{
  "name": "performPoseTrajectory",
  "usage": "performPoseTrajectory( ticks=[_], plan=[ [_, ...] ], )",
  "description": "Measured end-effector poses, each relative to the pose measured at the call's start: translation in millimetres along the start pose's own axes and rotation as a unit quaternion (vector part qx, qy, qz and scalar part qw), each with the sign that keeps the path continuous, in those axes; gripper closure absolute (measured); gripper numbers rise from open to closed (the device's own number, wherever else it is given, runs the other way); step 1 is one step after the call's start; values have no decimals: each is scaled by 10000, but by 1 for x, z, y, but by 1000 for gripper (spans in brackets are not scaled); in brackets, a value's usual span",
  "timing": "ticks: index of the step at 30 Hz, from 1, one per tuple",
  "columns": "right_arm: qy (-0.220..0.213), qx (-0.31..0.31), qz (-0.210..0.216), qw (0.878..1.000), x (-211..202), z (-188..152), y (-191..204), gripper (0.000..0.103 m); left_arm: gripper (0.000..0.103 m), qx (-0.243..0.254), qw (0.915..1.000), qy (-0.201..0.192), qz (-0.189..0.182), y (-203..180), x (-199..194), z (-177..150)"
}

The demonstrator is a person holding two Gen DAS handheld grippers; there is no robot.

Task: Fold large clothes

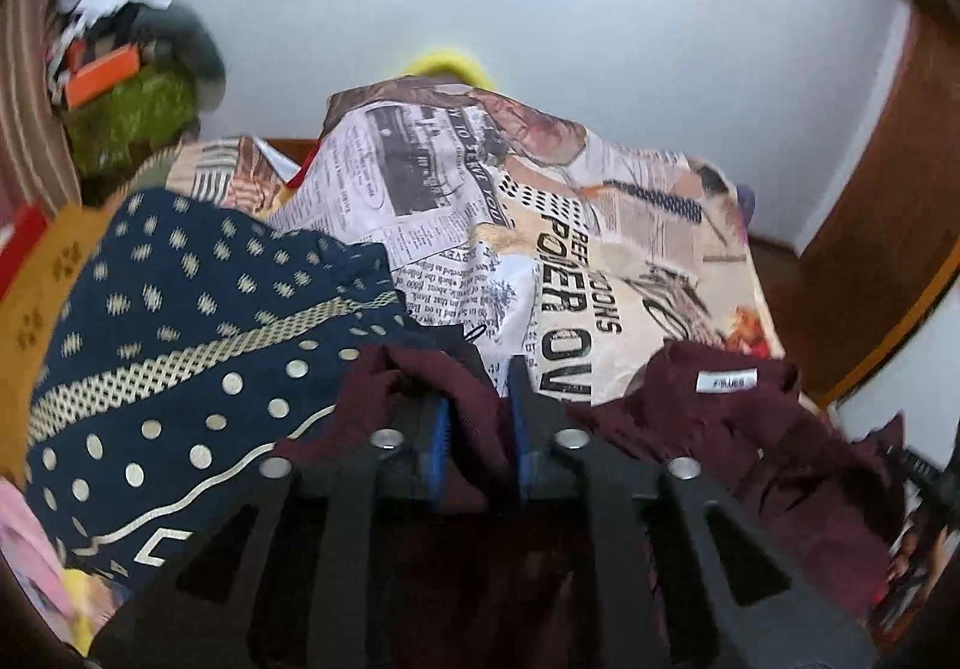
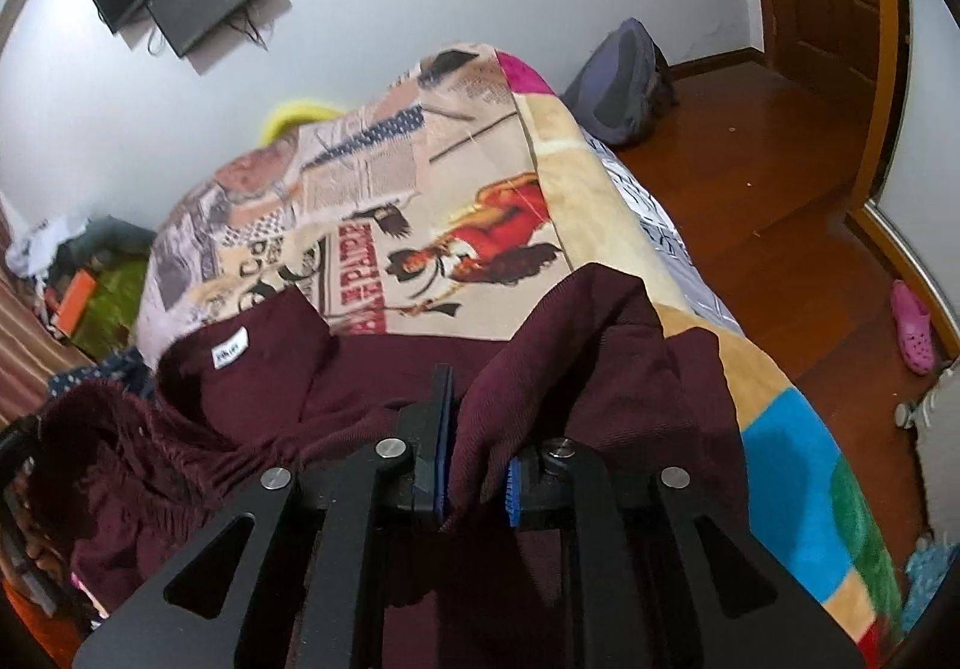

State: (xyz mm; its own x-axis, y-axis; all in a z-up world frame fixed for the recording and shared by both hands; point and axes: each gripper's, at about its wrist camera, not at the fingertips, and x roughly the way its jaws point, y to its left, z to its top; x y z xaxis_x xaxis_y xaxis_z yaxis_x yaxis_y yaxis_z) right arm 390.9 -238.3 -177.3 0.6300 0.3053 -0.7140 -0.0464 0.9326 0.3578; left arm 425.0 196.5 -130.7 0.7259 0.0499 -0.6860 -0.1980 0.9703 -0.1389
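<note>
Honestly, I'm barely starting: both grippers are pinching the maroon garment [image 2: 270, 369] over the bed [image 2: 420, 201], left gripper [image 1: 477, 417] slightly parted around cloth, right gripper [image 2: 480, 453] nearly closed on it. I'm seeing no folds yet.

- The sweater [image 2: 264, 387] is lying on the printed blanket [image 2: 360, 201] covering the bed.
- The dotted garment [image 1: 180, 321] is lying left of it.
- The backpack [image 2: 624, 81] is sitting on the floor beyond the bed.

My left gripper [image 1: 478, 369] fingertips lie buried in the maroon garment [image 1: 720, 429], whose label print [image 1: 726, 380] is illegibly small; the clutter pile [image 1: 120, 69] at ten o'clock is blurred.
</note>
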Motion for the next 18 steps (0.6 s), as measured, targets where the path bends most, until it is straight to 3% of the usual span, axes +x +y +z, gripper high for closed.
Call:
performPoseTrajectory(
  ticks=[1,2,3,4,6,8,13,18],
  plan=[
    [58,-65,-70,9999,-1,2,2,86,69,84,10000,16,-29,-2,-3,-1],
    [106,-196,-173,9996,-7,2,7,81,51,168,9997,32,-160,-7,-6,-2],
    [111,-309,-249,9992,-8,4,11,74,40,197,9995,28,-247,-10,-7,-2],
    [95,-428,-313,9985,-13,4,15,70,37,218,9992,4,-327,-13,-11,-4],
    [-33,-732,-390,9965,-31,2,27,41,30,303,9990,-27,-334,-21,-21,-9],
    [-203,-891,-260,9955,-41,-1,36,23,23,328,9987,-10,-388,-26,-32,-16],
    [-541,-1370,-217,9888,-82,-16,60,19,20,460,9983,-179,-295,-30,-69,-34],
    [-543,-1637,-137,9849,-100,-32,74,19,4,426,9977,-523,-52,-16,-107,-52]
  ],
)
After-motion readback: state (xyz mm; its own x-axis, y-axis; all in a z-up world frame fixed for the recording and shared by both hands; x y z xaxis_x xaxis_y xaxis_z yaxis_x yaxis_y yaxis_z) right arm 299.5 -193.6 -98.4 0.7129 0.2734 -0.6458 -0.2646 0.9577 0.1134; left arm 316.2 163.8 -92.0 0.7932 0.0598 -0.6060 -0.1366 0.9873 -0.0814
